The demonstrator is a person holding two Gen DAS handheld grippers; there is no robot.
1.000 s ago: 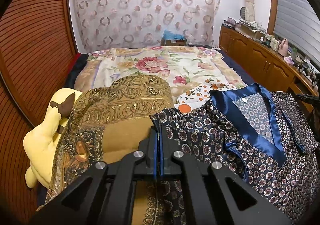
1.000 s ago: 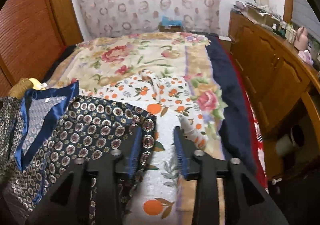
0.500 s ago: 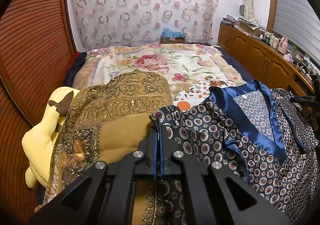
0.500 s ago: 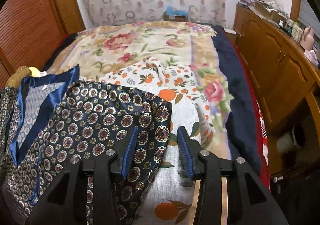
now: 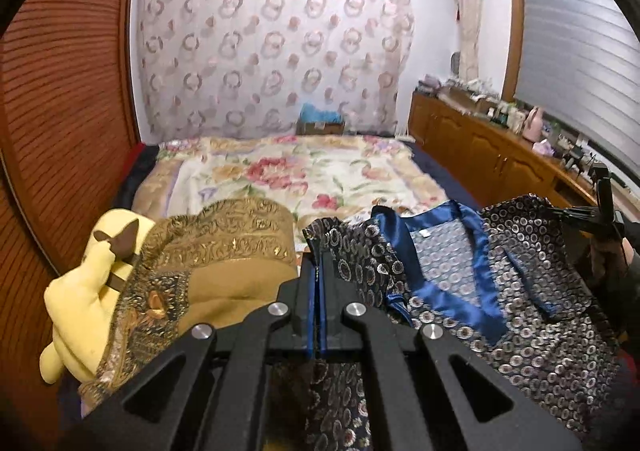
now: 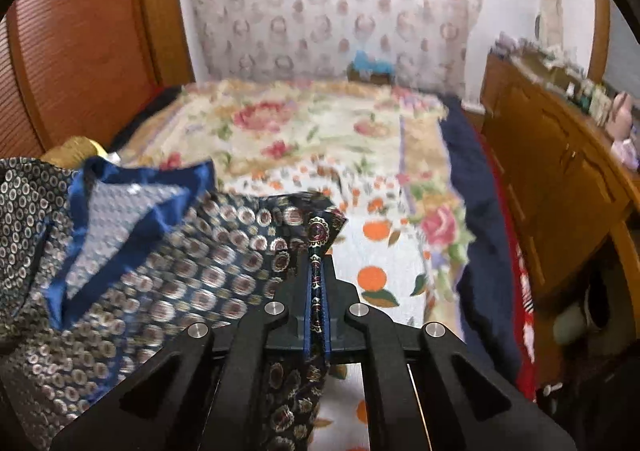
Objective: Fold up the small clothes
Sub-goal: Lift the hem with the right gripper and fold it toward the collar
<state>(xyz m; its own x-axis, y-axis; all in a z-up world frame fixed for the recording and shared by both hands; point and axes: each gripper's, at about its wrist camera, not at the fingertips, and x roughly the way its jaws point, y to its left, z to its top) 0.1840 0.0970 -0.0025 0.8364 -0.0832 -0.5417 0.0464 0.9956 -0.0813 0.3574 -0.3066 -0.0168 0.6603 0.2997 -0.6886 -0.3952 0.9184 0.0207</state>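
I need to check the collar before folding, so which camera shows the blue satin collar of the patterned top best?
The left wrist view: the blue satin collar is sharp there, its V opening and white label showing. The right wrist view shows the collar blurred and crumpled at the left.

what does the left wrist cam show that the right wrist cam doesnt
Only the left wrist view shows the yellow plush toy beside the full gold patterned cushion, the left gripper shut on an edge of the patterned shirt, and the window blind.

Only the right wrist view shows the orange-print cloth, the bed's dark blue edge, and the right gripper shut on the shirt.

Both show the shirt's blue collar, the floral bedspread, the curtain and the wooden cabinets.
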